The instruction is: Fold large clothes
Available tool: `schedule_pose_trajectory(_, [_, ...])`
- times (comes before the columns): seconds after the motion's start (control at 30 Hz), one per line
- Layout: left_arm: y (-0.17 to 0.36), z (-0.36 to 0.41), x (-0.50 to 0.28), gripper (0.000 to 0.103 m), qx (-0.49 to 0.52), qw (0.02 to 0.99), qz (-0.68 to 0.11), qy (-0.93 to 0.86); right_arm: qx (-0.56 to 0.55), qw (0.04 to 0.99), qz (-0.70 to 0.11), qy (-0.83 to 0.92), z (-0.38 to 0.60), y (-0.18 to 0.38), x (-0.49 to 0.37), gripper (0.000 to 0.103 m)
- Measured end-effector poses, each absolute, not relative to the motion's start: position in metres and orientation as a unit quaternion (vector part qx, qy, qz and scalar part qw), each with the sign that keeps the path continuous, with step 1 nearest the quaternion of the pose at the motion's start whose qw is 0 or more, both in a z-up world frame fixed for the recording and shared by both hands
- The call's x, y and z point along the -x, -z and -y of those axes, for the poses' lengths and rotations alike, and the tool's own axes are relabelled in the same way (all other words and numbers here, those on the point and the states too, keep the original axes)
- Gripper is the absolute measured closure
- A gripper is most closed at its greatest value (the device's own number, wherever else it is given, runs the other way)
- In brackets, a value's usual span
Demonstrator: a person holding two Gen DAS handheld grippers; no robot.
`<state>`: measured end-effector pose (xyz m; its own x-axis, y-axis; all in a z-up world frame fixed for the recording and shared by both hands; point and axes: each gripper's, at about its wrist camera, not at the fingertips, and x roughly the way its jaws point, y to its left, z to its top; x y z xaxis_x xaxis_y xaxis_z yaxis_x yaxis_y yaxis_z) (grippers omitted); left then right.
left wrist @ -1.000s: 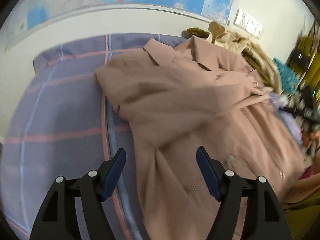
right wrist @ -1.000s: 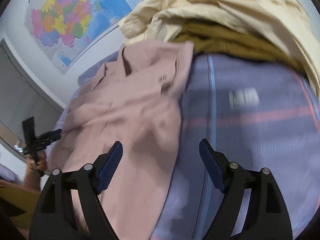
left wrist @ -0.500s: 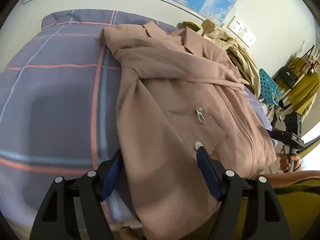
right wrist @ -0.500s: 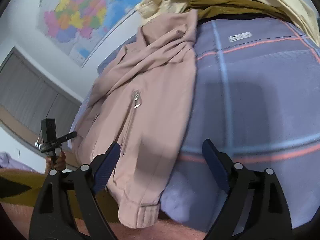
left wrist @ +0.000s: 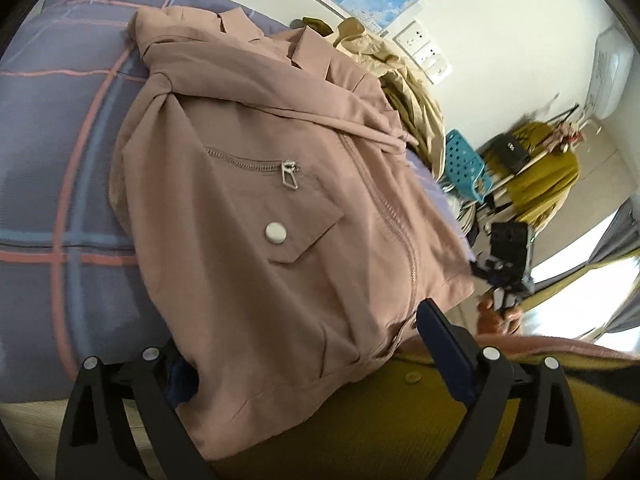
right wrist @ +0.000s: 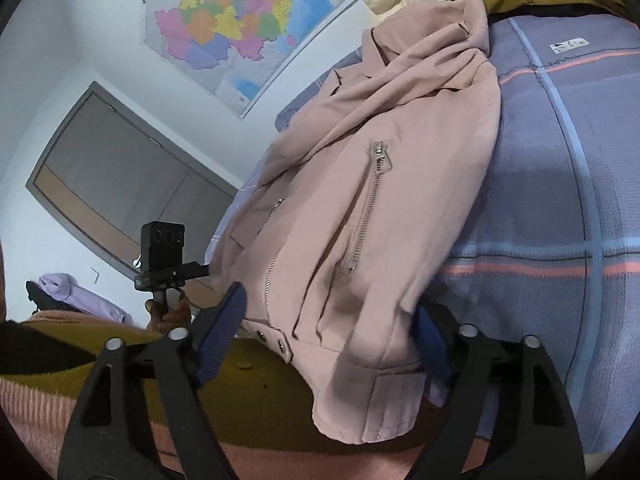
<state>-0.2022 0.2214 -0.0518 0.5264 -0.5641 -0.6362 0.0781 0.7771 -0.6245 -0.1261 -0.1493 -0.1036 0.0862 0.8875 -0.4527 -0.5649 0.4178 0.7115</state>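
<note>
One dusty-pink zippered jacket point(left wrist: 280, 208) lies rumpled, hem overhanging the bed point(left wrist: 52, 152).

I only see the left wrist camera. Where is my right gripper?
Observer: The right gripper is at the pink jacket's bottom corner. Its jaws have just been closing, with the hem between them but not pinched yet.
Child: Is there a zipper on that side too?
Observer: Yes, a long silver zipper runs down that side of the front.
Child: What's on the wall over there?
Observer: A big grey door.
</note>
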Motion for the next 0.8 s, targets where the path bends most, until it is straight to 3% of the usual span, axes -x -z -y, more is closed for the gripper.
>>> schedule_pose_trajectory(0.03, [0.051, -0.22, 0.2, 0.014, 0.271, 0.833, -0.445, 0.185, -0.185, 0.717, -0.447, -0.502, 0.15, 0.105, 0.125, 0.041])
schedule_pose_trajectory(0.1, [0.05, -0.217, 0.198, 0.028, 0.259, 0.841, -0.447, 0.162, -0.179, 0.729, -0.451, -0.483, 0.149, 0.109, 0.124, 0.071])
schedule_pose_trajectory(0.17, [0.05, -0.215, 0.198, 0.061, 0.242, 0.848, -0.453, 0.13, -0.183, 0.736, -0.466, -0.455, 0.153, 0.117, 0.122, 0.091])
schedule_pose_trajectory(0.2, [0.051, -0.218, 0.197, 0.071, 0.239, 0.849, -0.457, 0.114, -0.191, 0.735, -0.468, -0.451, 0.156, 0.119, 0.12, 0.094])
schedule_pose_trajectory(0.23, [0.052, -0.221, 0.197, 0.087, 0.241, 0.848, -0.462, 0.098, -0.201, 0.734, -0.465, -0.454, 0.158, 0.119, 0.12, 0.094])
schedule_pose_trajectory(0.27, [0.055, -0.226, 0.195, 0.094, 0.255, 0.842, -0.467, 0.087, -0.202, 0.734, -0.462, -0.455, 0.16, 0.118, 0.121, 0.095])
schedule_pose_trajectory(0.37, [0.05, -0.24, 0.199, 0.099, 0.29, 0.837, -0.455, 0.086, -0.237, 0.725, -0.425, -0.486, 0.168, 0.1, 0.128, 0.096])
schedule_pose_trajectory(0.57, [0.01, -0.26, 0.224, 0.1, 0.312, 0.855, -0.399, 0.107, -0.229, 0.736, -0.331, -0.544, 0.18, 0.044, 0.155, 0.096])
schedule_pose_trajectory(0.8, [0.05, -0.259, 0.226, 0.099, 0.301, 0.822, -0.471, 0.105, -0.227, 0.713, -0.444, -0.494, 0.177, 0.11, 0.141, 0.088])
